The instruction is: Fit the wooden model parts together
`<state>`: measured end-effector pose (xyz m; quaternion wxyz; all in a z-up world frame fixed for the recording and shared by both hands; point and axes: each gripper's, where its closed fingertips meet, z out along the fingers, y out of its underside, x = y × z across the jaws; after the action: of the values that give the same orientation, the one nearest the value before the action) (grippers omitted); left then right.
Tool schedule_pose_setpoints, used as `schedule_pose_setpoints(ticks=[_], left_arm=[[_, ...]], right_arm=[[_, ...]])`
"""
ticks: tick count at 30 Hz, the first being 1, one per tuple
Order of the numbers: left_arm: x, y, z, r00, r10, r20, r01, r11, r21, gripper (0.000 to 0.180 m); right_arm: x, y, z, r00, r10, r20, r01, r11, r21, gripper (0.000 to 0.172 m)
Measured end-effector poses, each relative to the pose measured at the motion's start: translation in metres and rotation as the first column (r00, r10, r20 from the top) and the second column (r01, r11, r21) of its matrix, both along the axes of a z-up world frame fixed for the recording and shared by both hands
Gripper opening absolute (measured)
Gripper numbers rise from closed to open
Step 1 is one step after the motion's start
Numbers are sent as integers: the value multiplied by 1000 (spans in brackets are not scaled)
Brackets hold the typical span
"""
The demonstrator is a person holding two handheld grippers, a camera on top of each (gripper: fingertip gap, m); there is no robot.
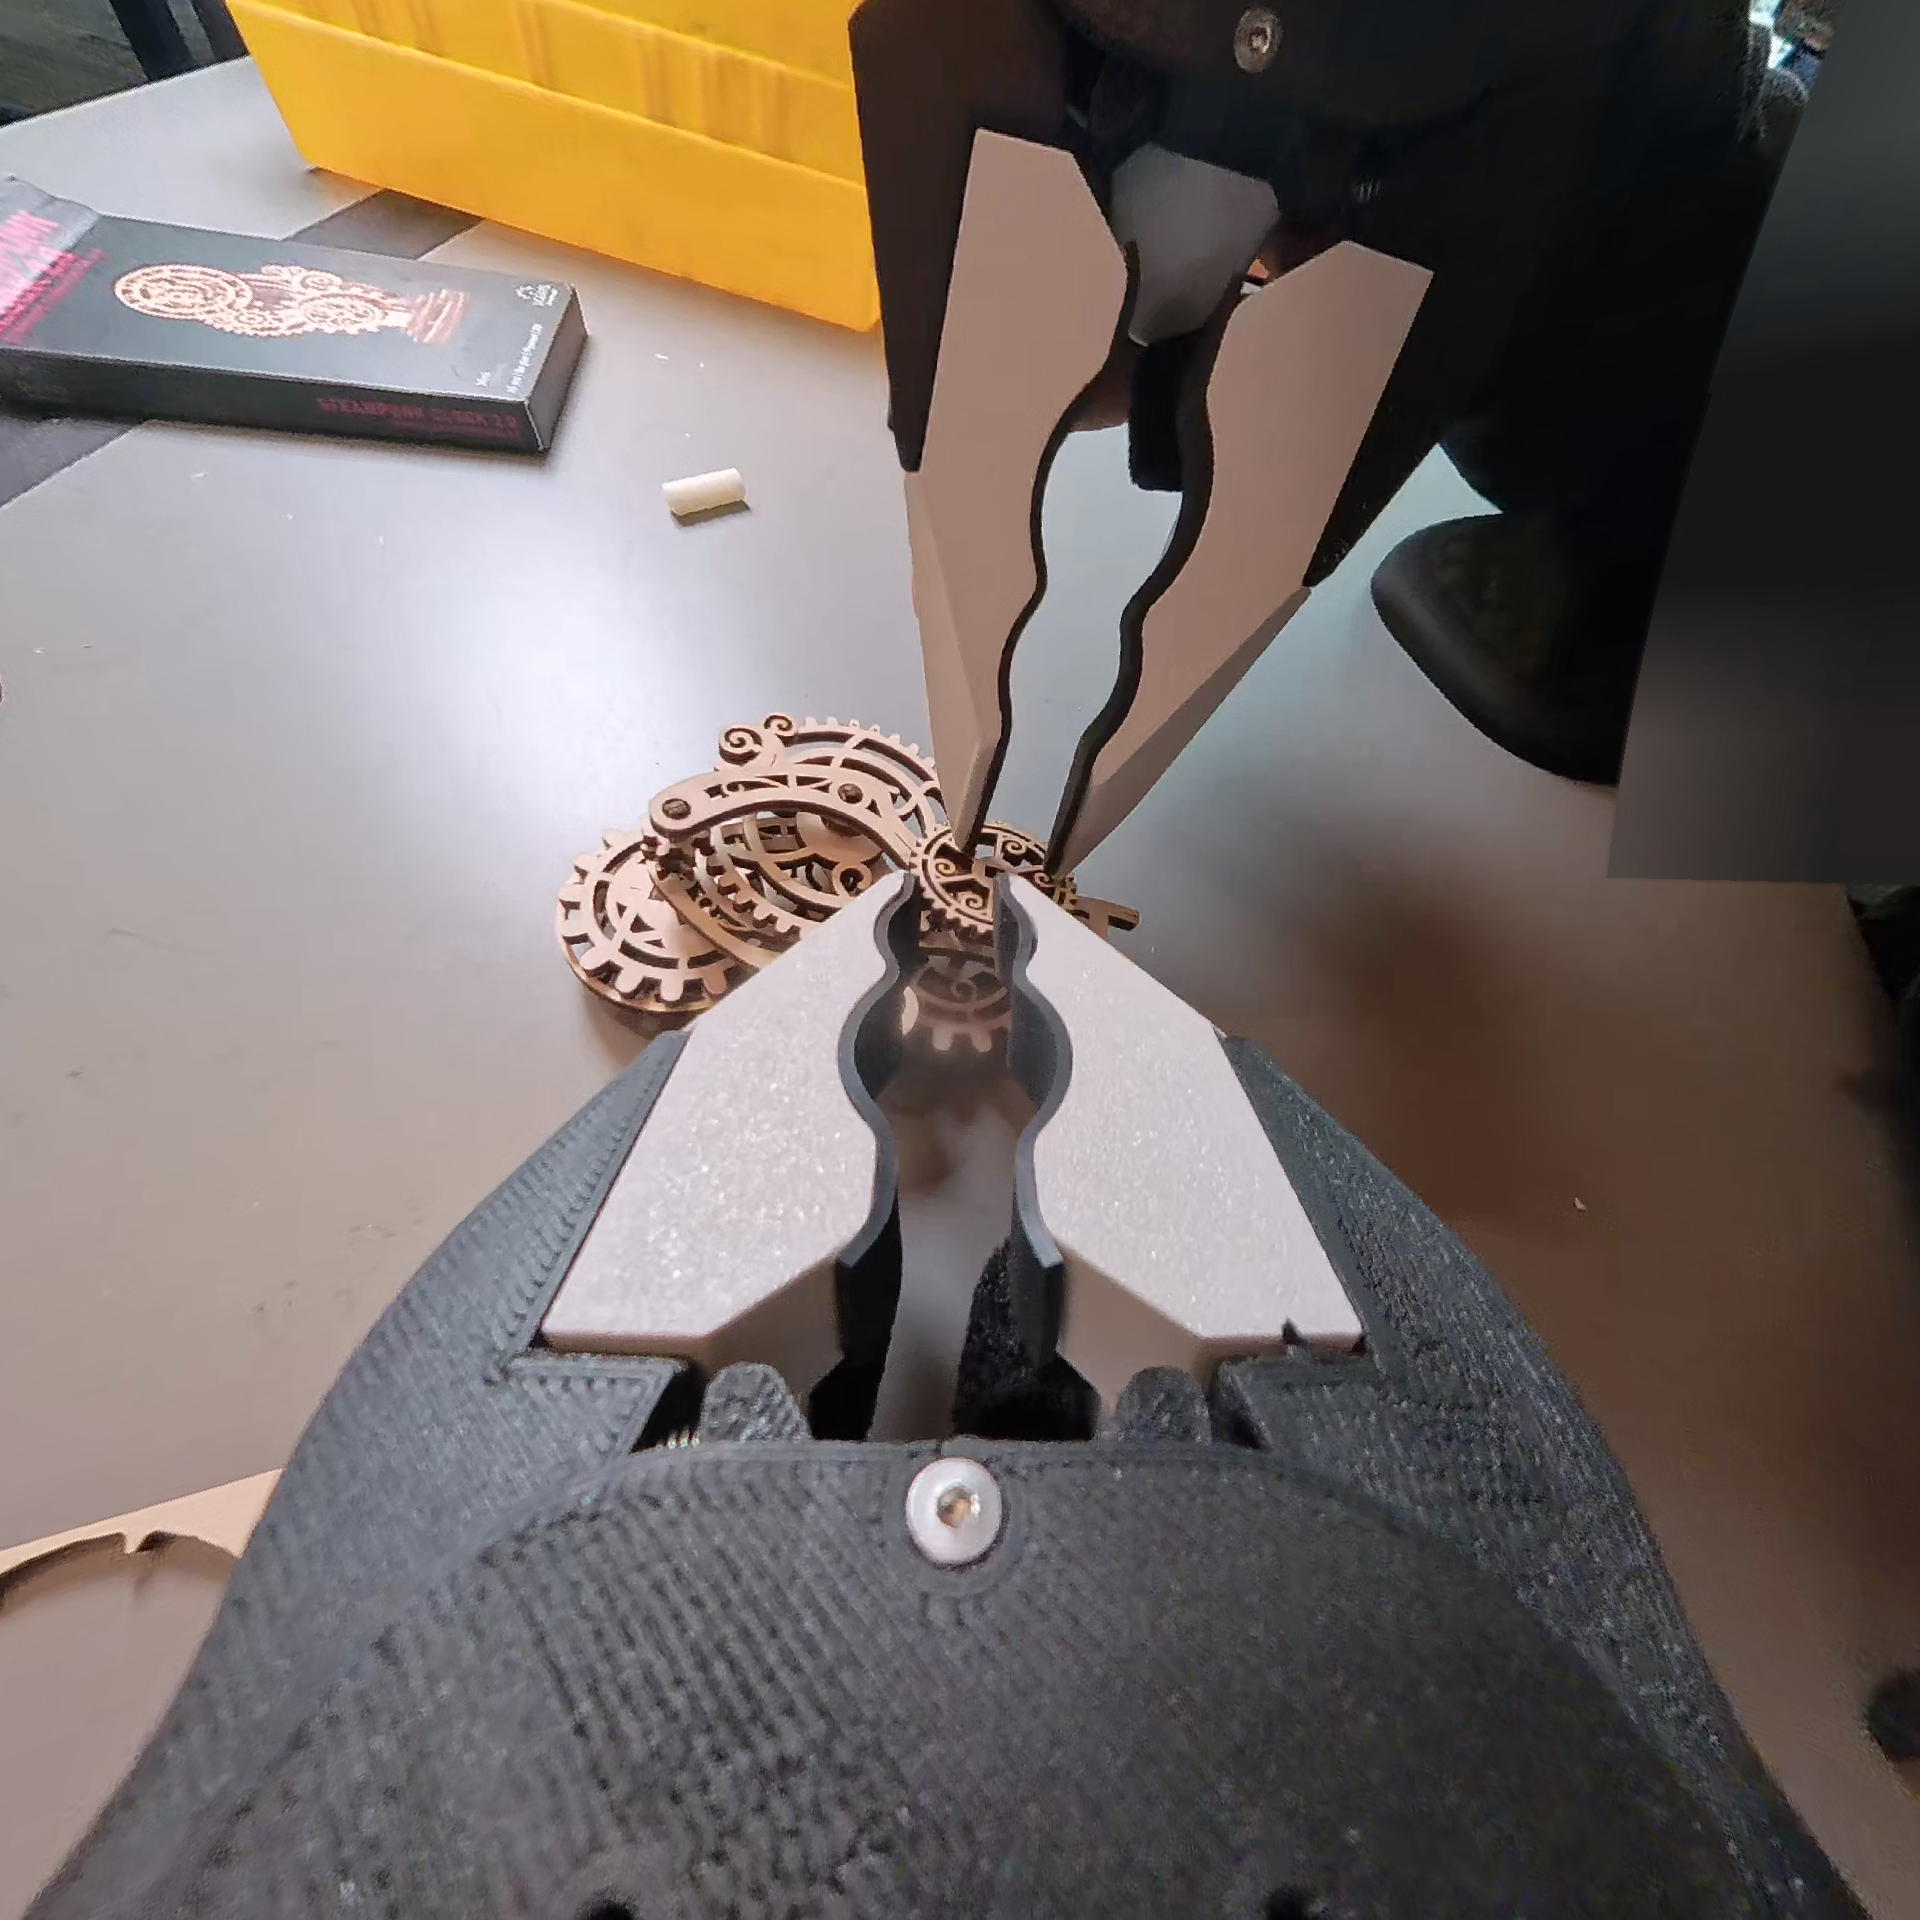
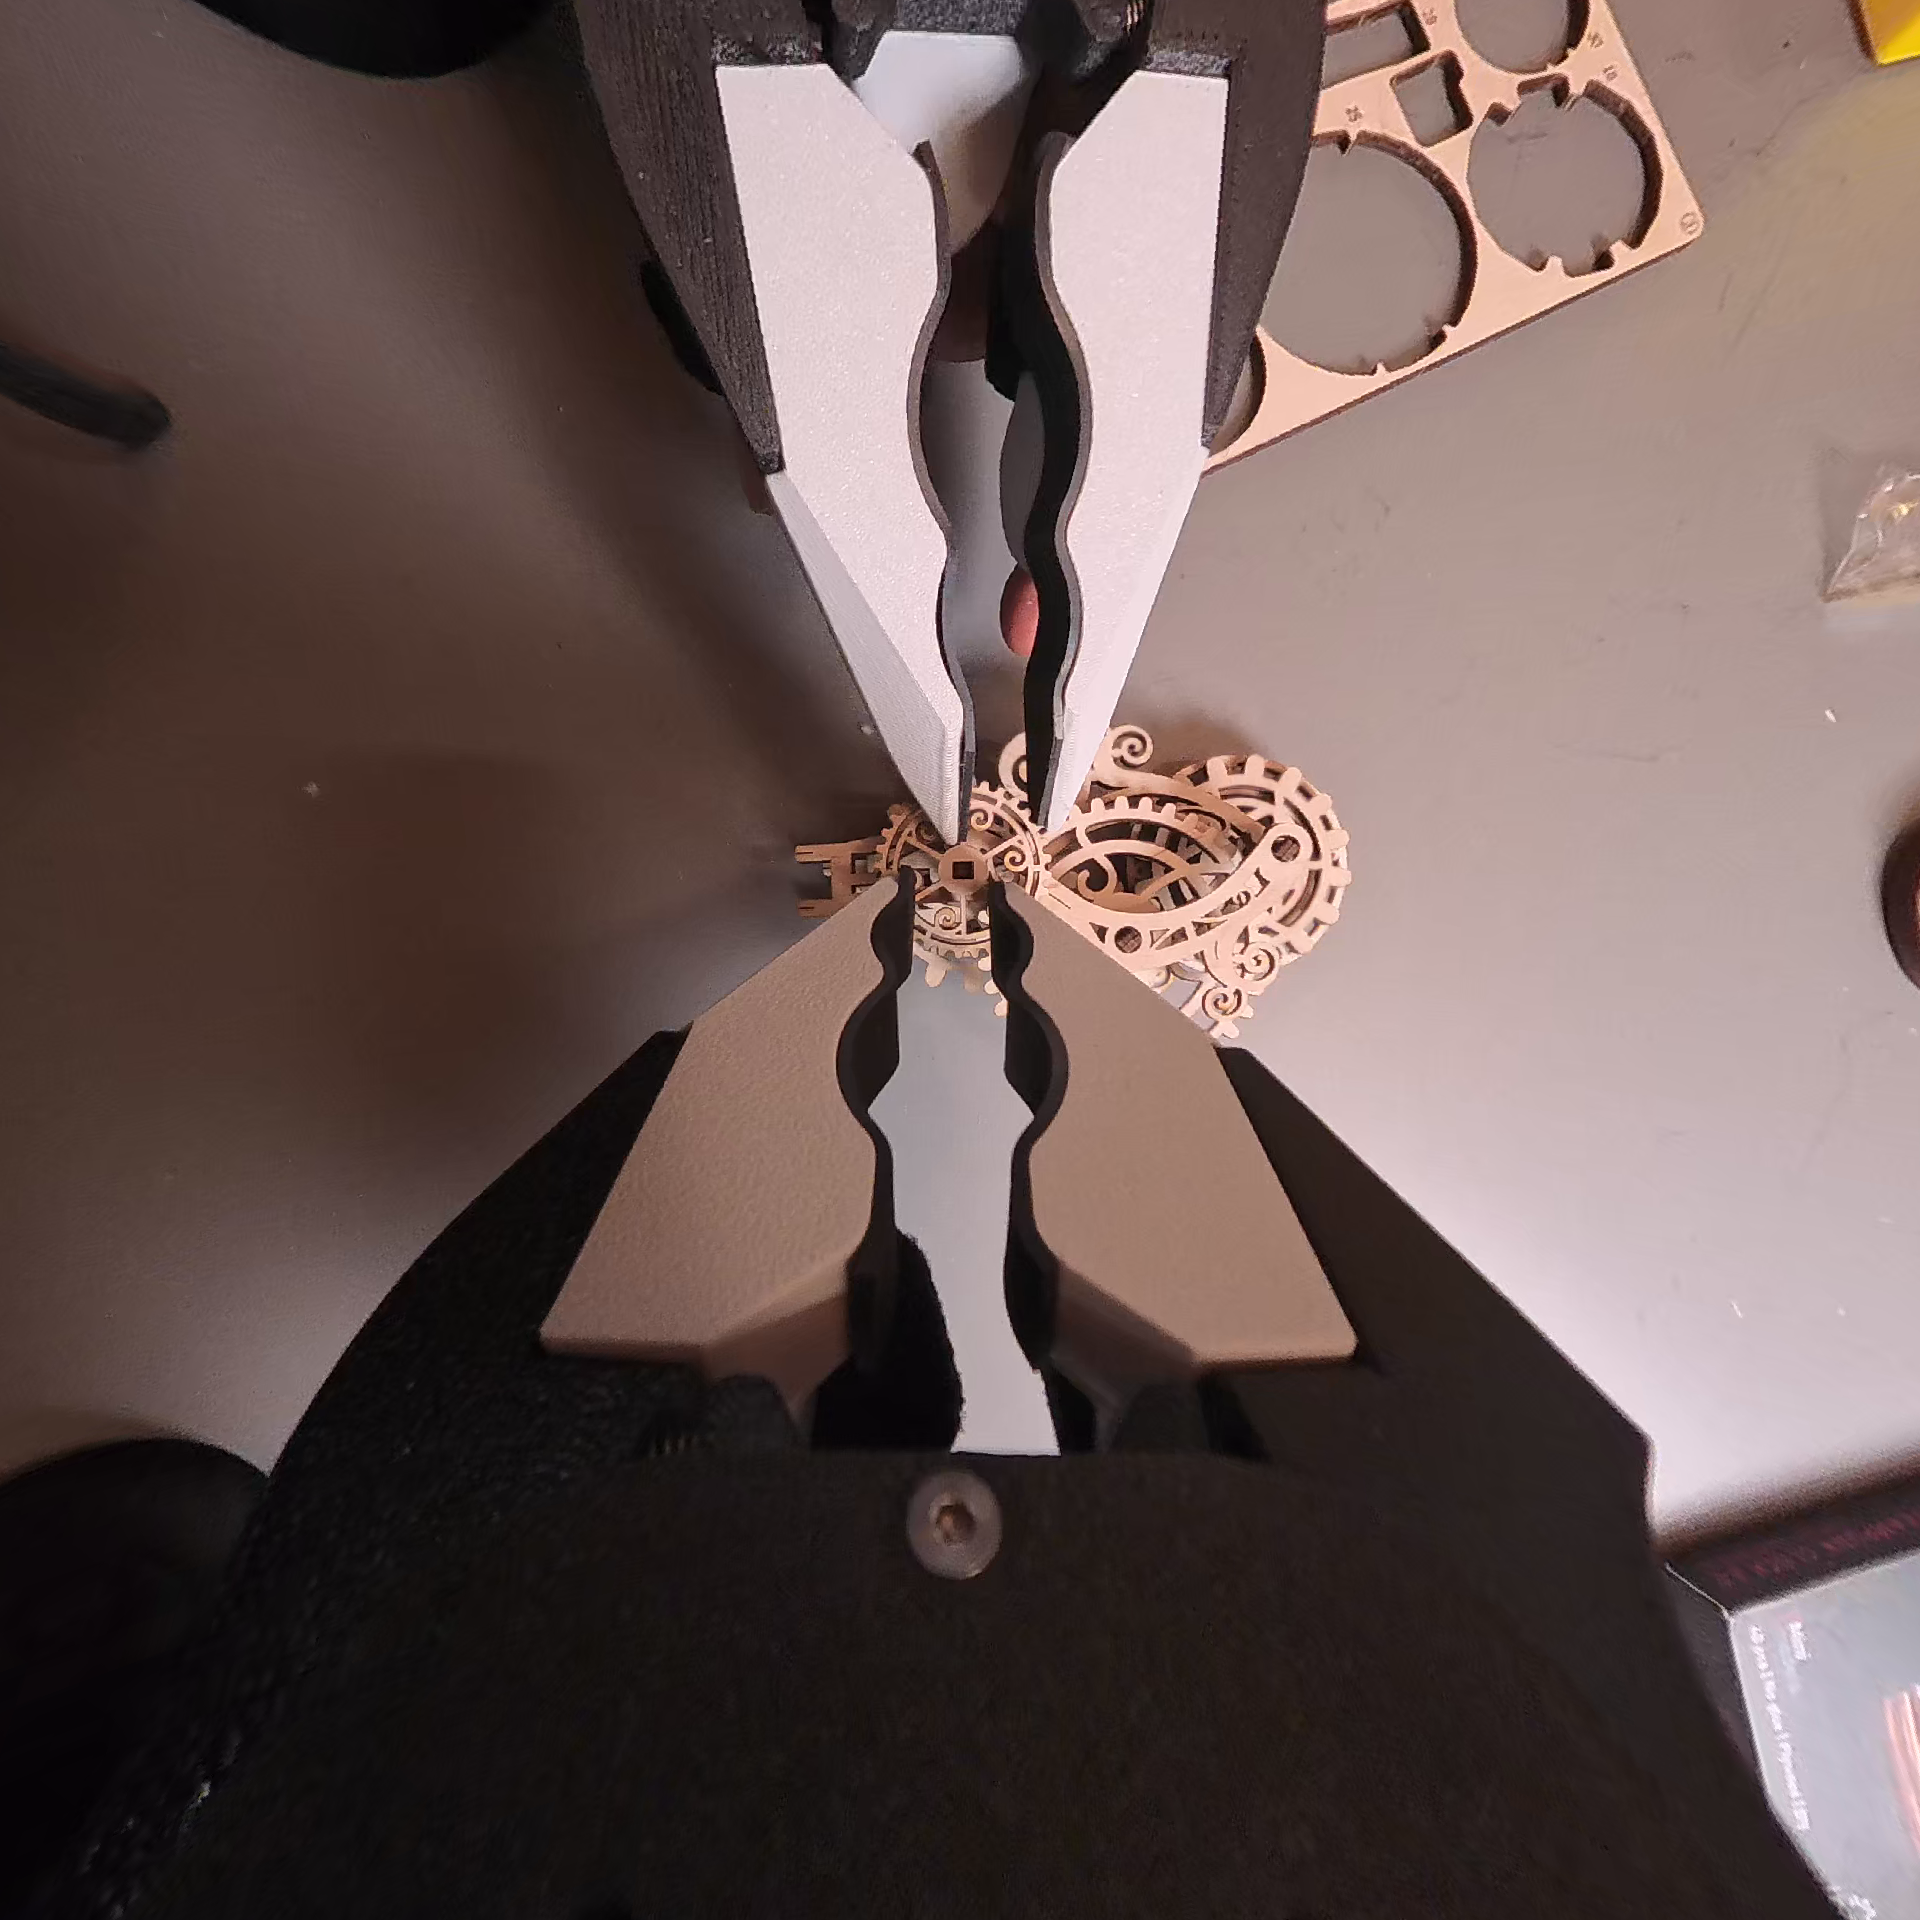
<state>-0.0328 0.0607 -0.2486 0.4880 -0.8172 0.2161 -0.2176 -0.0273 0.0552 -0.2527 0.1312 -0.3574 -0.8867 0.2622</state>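
The wooden model point(image 2: 1122, 883) lies flat on the desk point(image 1: 312, 831), between the two tools that meet over it from opposite sides. It is a stack of pale gear wheels with a curly, leaf-shaped piece on top. At one end sits a small round gear point(image 2: 961, 862) with a square hole in its middle.

The left tool point(image 1: 961, 894) has its two tips a little way apart, one on each side of the small gear. Its own fingers hide the front edge of the gear, so it is hard to see if the pads press on the wood or only stand beside it. The right tool point(image 2: 951, 888) comes from the other side, with its tips also a little apart and down on the same gear near the square hole. Whether it pinches the gear cannot be told either.

Both tools cover much of the small gear. A little toothed wooden bit point(image 2: 831, 878) pokes out from under it. The lower wheels of the model are partly hidden by the pieces on top.

Farther out on the desk lie a dark flat box point(image 1: 281, 343) with a gear picture, cut off at the edge, and a small white tube point(image 1: 704, 490). Behind them stands a yellow bin point(image 1: 582, 145), only partly in view. In the right wrist view, a thin wooden sheet point(image 2: 1455, 208) with round holes punched out lies behind the left tool, and a small clear bag point(image 2: 1881, 545) is cut off at the side.
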Motion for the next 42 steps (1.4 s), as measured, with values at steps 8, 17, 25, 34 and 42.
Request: schedule_pose_setpoints(ticks=[8,17,25,34,42], left_arm=[[0,1,0,1000,-1,3,1,1000,1,12],[-1,0,-4,1000,-4,-20,4,1000,-4,12],[-1,-1,-3,998,9,-66,-9,1000,8,12],[-1,-1,-4,999,15,-34,-15,1000,3,12],[1,-2,1,1000,5,-20,-5,1000,25,22]], right_arm=[[0,0,-1,1000,-9,16,9,1000,10,12],[-5,4,-2,999,-32,-2,32,997,76,2],[-2,2,-2,1000,-12,2,12,1000,27,5],[-4,3,-2,1000,-20,-17,20,999,38,5],[-1,1,6,999,3,-41,-2,999,33,11]])
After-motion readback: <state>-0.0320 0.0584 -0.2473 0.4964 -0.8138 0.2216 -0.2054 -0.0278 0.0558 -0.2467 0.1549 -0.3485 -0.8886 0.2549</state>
